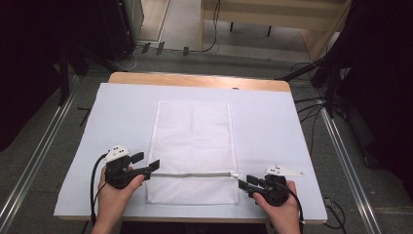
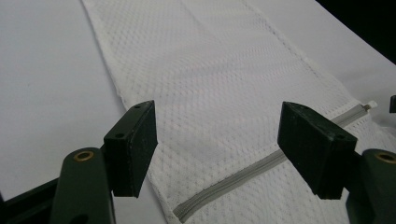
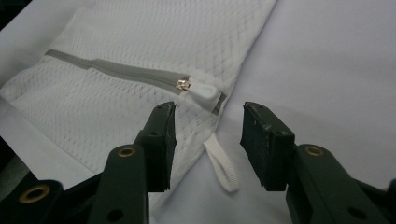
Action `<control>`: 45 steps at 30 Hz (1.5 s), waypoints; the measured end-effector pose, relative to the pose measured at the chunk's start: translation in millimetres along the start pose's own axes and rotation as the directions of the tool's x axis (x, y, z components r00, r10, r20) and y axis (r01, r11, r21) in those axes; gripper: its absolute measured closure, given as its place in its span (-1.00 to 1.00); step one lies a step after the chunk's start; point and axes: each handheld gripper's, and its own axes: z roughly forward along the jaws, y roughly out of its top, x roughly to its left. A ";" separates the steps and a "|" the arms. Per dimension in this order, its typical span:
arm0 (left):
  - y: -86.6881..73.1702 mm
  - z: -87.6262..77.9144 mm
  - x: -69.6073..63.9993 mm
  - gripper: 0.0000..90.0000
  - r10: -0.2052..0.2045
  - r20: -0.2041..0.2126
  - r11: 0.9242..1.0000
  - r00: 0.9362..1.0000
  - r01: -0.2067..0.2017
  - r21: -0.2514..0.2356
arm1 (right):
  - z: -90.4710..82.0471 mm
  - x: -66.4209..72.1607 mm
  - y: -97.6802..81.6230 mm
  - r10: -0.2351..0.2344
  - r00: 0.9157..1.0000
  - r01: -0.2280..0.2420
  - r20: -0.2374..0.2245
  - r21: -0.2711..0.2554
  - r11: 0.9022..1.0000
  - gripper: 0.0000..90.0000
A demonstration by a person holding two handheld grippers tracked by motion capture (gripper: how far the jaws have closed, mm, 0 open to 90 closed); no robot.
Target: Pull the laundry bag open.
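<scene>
Near edge of the counter (image 1: 272, 122): my left gripper (image 1: 146, 165) sits at the left end of the zipper (image 1: 195, 173), fingers (image 2: 133, 144) spread wide, nothing between them; in the left gripper view they straddle the bag's left edge and the zip's closed end. My right gripper (image 1: 244, 182) is at the right end, fingers (image 3: 161, 140) about half open and empty, with the white loop tab (image 3: 222, 165) lying between them and the zipper pull (image 3: 203, 91) just beyond.

Mesh laundry bag (image 1: 194, 141) lies flat mid-counter, running from near the front edge toward the far edge, zip across its near part. The slider is at the right end; I cannot tell whether that means fully shut.

My read: the step is likely working the zip. To do it well, I'd pinch the fabric at the left end firmly to anchor, then advance the right fingers past the loop and close on the pull itself, not the tab. Draw along the zip line, low and straight, so the mesh doesn't bunch or lift.

Far edge: bare wood strip (image 1: 195, 79), nothing on it.
</scene>
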 end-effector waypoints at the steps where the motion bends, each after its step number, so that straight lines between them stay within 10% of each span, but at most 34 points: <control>1: -0.3 0.5 0.0 -0.36 0.001 -0.003 1.000 1.000 -0.001 0.007 | 3.7 2.5 -1.2 0.002 1.000 -0.003 0.005 0.018 1.000 0.24; 14: 2.4 6.0 -10.4 -0.32 0.010 0.022 1.000 1.000 -0.011 0.022 | 24.6 23.3 -12.6 -0.071 0.990 0.074 0.122 -0.019 0.997 0.08; 17: 2.9 7.8 -13.7 -0.30 0.010 0.032 0.999 0.999 -0.011 0.031 | 27.4 33.2 -19.6 -0.104 0.977 0.114 0.187 -0.041 0.993 0.14; 22: 5.0 15.9 -25.9 -0.28 0.017 0.057 0.998 0.998 -0.020 0.051 | 32.8 46.7 -28.5 -0.152 0.929 0.185 0.338 -0.067 0.980 0.64; 25: 6.7 21.9 -36.6 -0.28 0.029 0.083 0.997 0.996 -0.034 0.069 | 32.3 45.0 -28.8 -0.124 0.934 0.160 0.336 -0.082 0.984 0.99; 30: 11.3 32.5 -50.5 -0.24 0.020 0.121 0.994 0.992 -0.033 0.103 | 28.2 35.5 -24.6 -0.049 0.972 0.075 0.232 -0.105 0.992 1.00; 38: 28.3 69.8 -94.5 -0.19 0.018 0.214 0.985 0.977 -0.054 0.162 | 15.0 46.7 -19.6 -0.098 0.970 0.145 0.223 -0.208 0.967 1.00; 45: 45.6 105.1 -127.1 -0.17 0.010 0.217 0.970 0.976 -0.062 0.235 | 9.9 49.4 -16.6 -0.117 0.971 0.168 0.210 -0.244 0.955 1.00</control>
